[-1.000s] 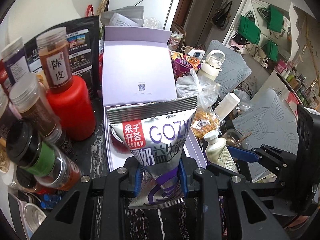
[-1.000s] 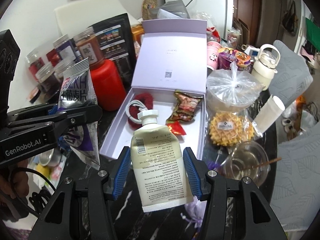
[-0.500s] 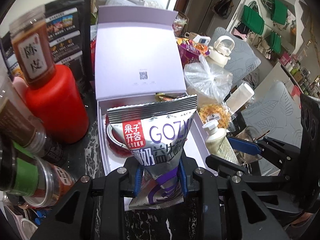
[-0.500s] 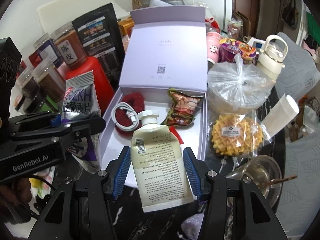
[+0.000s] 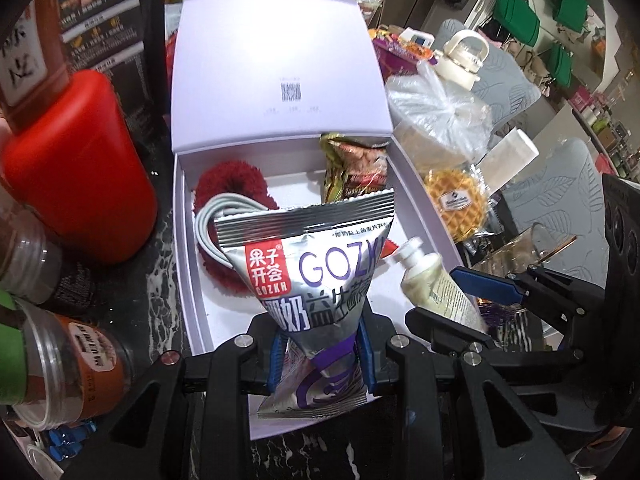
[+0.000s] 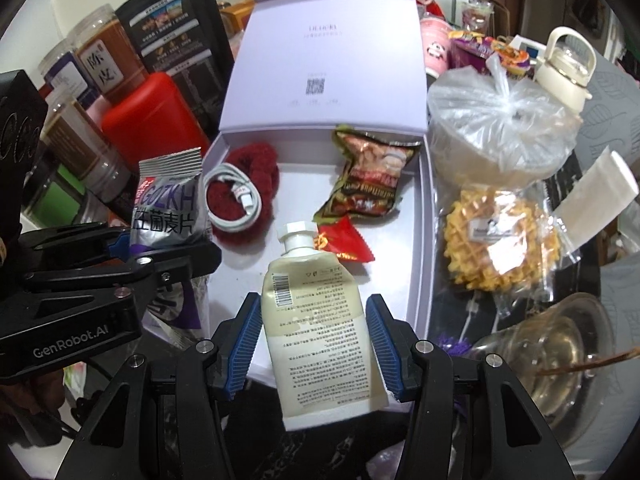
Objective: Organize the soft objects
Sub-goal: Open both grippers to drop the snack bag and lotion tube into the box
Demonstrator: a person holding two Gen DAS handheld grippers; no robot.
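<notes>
My left gripper is shut on a silver GOZKH snack bag and holds it over the near end of the open lilac box. My right gripper holds a cream lotion pouch, tilted, above the box's near right part; its pads stand slightly off the pouch sides. Inside the box lie a red scrunchie, a white cable, a brown snack packet and a small red sachet. The pouch and the right gripper also show in the left wrist view.
A red canister and spice jars stand left of the box. To its right are a bagged waffle, a tied plastic bag, a white tube, a glass bowl and a cream bottle.
Both grippers have moved forward over the box with their items. The lotion pouch now leans left in the right gripper, and gaps show beside it.
</notes>
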